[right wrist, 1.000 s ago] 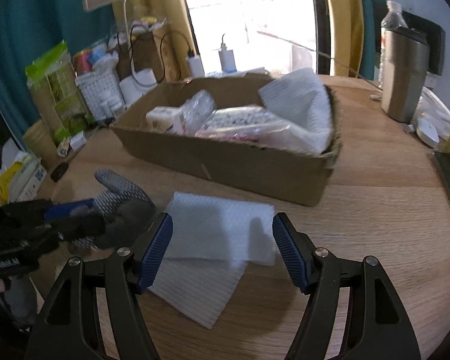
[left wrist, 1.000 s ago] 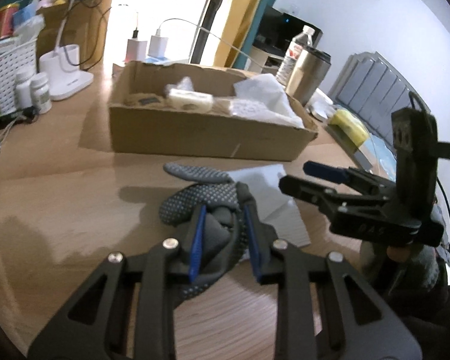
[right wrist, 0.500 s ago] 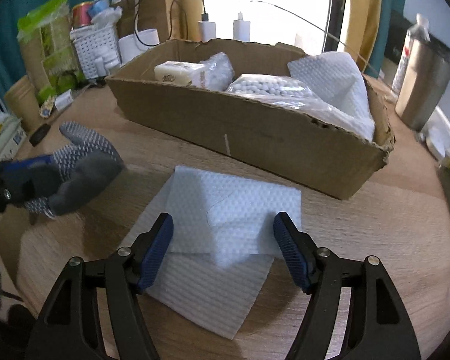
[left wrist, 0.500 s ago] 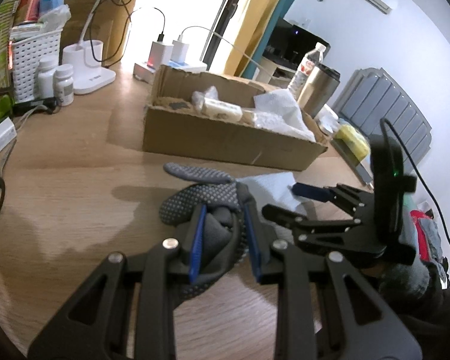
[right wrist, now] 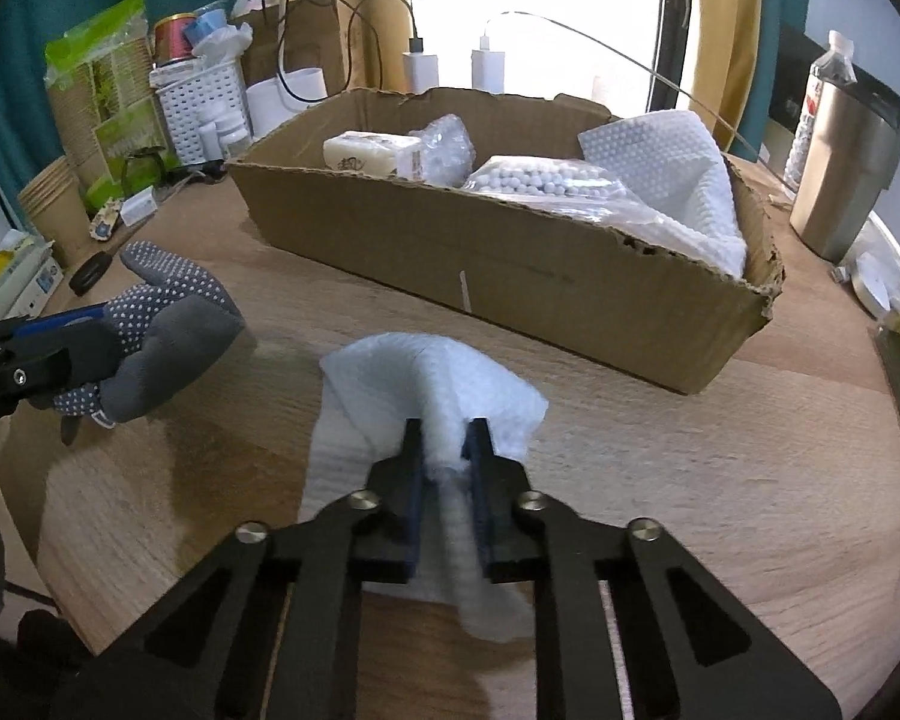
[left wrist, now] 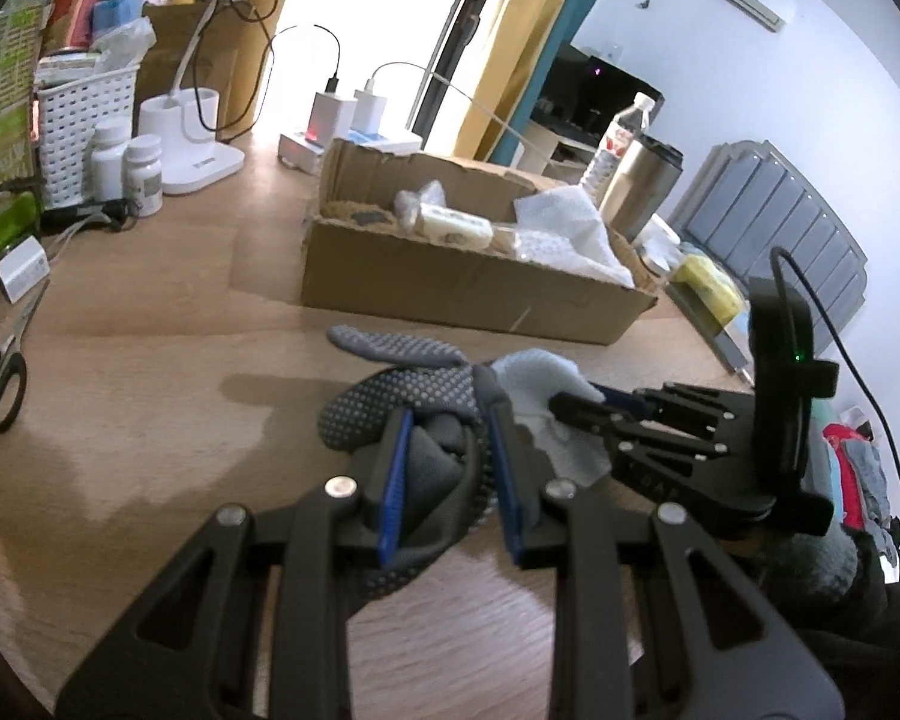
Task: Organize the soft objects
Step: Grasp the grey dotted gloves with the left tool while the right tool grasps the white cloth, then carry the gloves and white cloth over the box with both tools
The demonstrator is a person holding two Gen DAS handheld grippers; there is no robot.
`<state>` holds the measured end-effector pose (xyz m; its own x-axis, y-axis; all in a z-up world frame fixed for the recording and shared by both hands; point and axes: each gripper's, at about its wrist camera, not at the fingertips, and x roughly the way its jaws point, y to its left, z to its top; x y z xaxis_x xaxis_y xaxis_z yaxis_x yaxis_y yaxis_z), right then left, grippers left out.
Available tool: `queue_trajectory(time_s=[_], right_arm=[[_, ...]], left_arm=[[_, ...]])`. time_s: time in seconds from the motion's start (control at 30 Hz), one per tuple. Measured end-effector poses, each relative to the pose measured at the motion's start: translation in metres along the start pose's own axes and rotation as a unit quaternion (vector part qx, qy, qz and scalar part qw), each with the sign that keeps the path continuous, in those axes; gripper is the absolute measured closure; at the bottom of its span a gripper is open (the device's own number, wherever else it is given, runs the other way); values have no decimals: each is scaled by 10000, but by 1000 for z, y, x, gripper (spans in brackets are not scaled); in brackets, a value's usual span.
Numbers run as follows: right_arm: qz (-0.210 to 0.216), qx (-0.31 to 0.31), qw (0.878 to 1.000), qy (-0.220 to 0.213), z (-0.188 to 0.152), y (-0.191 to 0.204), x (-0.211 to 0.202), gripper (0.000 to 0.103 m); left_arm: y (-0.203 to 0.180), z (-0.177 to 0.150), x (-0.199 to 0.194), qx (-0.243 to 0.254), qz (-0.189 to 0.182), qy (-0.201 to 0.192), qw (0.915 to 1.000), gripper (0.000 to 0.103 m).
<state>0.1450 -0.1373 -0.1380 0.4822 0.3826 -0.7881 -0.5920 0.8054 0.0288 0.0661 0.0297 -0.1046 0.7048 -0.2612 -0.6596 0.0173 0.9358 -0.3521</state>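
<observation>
Left claw (left wrist: 450, 474) clamped on grey dotted glove (left wrist: 402, 396), glove bunched between blue pads, held just above wooden table (left wrist: 150, 324); right claw (right wrist: 447, 462) pinched tight on white paper towel (right wrist: 432, 384), top sheet pulled into ridge between pads, lower sheet flat on table; two claws side by side, near each other; cardboard box (right wrist: 510, 276) just behind towel, holding soap bar (right wrist: 372, 153), bag of white beads (right wrist: 540, 180), another white towel (right wrist: 666, 168); steel tumbler (right wrist: 840, 168) right of box; scissors (left wrist: 3, 378) at far left.
</observation>
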Motion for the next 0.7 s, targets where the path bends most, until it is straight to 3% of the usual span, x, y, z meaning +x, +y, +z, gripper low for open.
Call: queue_trajectory(time_s=[0.7], right_arm=[[104,55,9979,-640,7,-7,-47,92]], left_arm=[[-23,15,-15,215,17,-161,9996,76]])
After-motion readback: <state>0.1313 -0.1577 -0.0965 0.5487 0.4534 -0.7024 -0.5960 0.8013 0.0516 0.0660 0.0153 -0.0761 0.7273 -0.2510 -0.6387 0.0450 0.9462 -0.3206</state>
